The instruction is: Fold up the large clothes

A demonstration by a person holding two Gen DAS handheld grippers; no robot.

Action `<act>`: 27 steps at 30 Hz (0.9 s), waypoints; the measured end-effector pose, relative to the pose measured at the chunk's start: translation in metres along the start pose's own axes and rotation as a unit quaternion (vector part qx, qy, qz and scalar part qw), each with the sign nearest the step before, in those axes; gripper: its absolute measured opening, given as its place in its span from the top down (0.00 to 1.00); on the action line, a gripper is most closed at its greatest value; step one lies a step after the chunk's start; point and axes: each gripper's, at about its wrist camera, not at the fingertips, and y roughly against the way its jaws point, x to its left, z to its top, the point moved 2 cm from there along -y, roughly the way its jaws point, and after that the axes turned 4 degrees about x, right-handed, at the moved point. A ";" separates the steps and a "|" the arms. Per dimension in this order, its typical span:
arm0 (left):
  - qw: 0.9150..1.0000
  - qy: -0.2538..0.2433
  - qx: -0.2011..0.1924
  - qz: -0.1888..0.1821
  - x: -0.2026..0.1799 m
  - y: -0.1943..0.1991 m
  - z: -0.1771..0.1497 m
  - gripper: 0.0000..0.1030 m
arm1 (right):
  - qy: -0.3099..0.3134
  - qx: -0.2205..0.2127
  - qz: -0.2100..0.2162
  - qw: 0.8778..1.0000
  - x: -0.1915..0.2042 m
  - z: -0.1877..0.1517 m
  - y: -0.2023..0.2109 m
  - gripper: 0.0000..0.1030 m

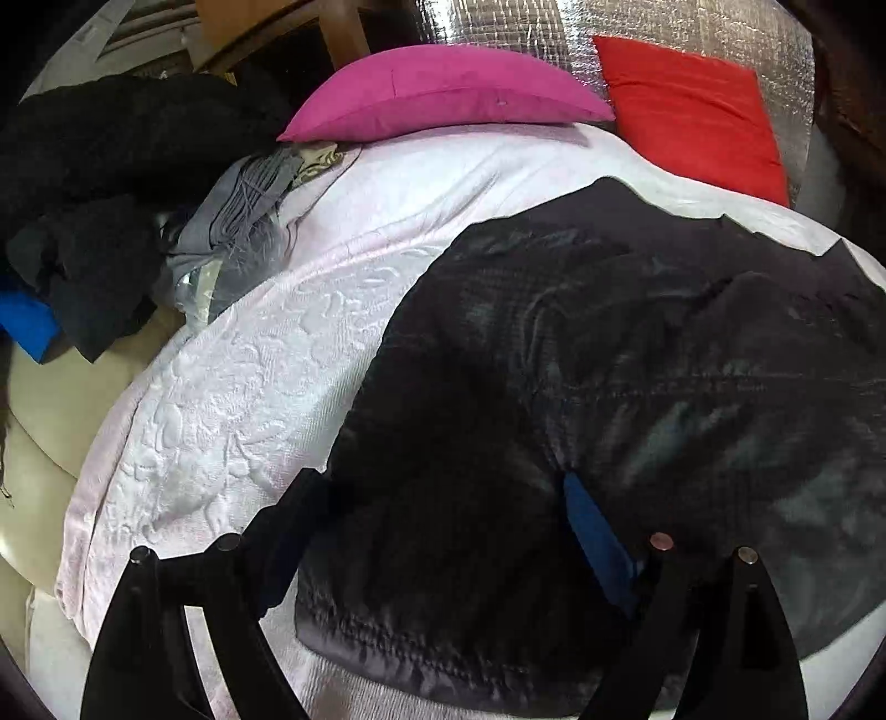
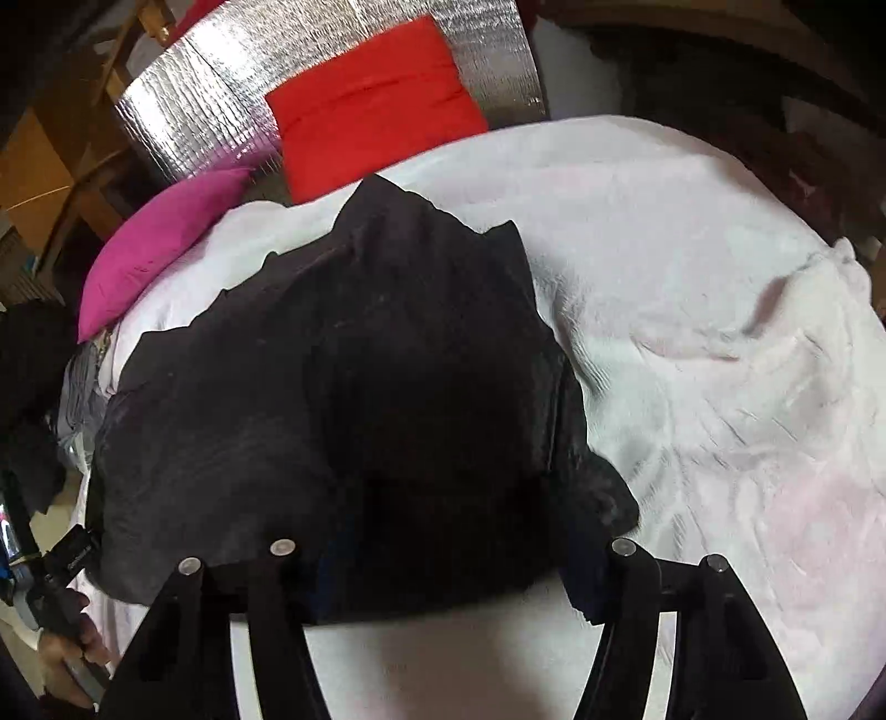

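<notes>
A large black jacket (image 1: 609, 360) (image 2: 360, 387) lies crumpled and partly folded over itself on a pale pink embossed bedspread (image 1: 249, 387) (image 2: 692, 332). A strip of blue lining (image 1: 595, 531) shows at a gap near its hem. My left gripper (image 1: 443, 545) hangs over the jacket's near hem, jaws wide apart, and the pads press on nothing. My right gripper (image 2: 451, 548) stands open above the jacket's near edge, the dark cloth lying between and beyond its fingers. In the right wrist view the left gripper's body (image 2: 66, 559) and the hand (image 2: 61, 653) holding it show at the lower left.
A magenta cushion (image 1: 443, 91) (image 2: 160, 243) and a red cushion (image 1: 698, 111) (image 2: 376, 105) lean against a silver foil sheet (image 1: 554, 33) (image 2: 199, 133) at the bed's head. A heap of dark and grey clothes (image 1: 111, 183) lies left of the bedspread. Wooden furniture (image 2: 50, 166) stands behind.
</notes>
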 end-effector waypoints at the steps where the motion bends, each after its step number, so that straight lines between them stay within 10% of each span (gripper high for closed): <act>1: 1.000 0.002 -0.009 -0.008 0.001 0.007 0.000 0.15 | -0.011 -0.007 0.012 1.000 -0.001 -0.002 0.007 0.36; 8: 0.994 0.014 -0.055 -0.095 -0.008 0.040 0.000 0.15 | 0.053 -0.083 0.102 0.990 0.047 -0.016 0.045 0.37; 15: 0.994 -0.047 0.008 -0.095 -0.047 0.005 -0.013 0.13 | 0.083 0.047 0.097 0.991 0.090 -0.031 -0.038 0.54; 27: 0.986 0.005 -0.004 -0.164 -0.005 0.031 -0.026 0.13 | -0.039 0.028 0.219 0.975 0.032 -0.014 0.008 0.40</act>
